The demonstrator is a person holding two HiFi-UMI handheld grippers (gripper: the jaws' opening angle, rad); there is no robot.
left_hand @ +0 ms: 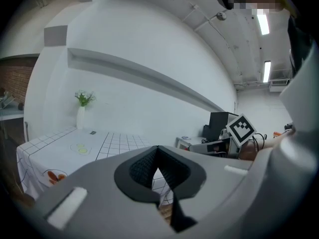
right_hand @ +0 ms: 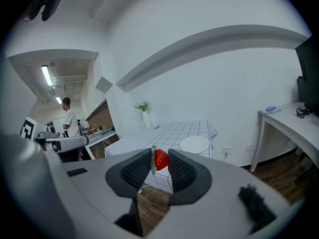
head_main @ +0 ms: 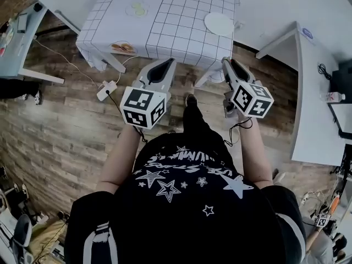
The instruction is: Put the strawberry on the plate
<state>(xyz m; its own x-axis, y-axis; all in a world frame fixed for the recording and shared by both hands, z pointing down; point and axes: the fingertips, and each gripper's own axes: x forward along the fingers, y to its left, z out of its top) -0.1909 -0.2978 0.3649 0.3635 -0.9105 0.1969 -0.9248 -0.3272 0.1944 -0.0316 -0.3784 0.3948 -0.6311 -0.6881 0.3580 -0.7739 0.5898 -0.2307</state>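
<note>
A red strawberry (right_hand: 160, 159) with a green leaf sits clamped between the pads of my right gripper (right_hand: 159, 157), which is shut on it. The white plate (right_hand: 194, 144) lies beyond it on the grid-patterned tablecloth (right_hand: 174, 133). From the head view, the plate (head_main: 219, 23) is at the table's right side, ahead of my right gripper (head_main: 229, 64); the strawberry is hidden there. My left gripper (head_main: 164, 65) is held level beside it, short of the table's near edge. In the left gripper view its tips (left_hand: 157, 151) meet with nothing between them.
The table (head_main: 165, 21) also carries a dish of orange food (head_main: 122, 47) at the near left and a yellow-green item (head_main: 137, 8). A vase with flowers (left_hand: 81, 114) stands at its far side. A white desk (head_main: 313, 92) is on the right. A power strip (head_main: 107, 89) lies on the wooden floor. A person (right_hand: 70, 121) stands far left.
</note>
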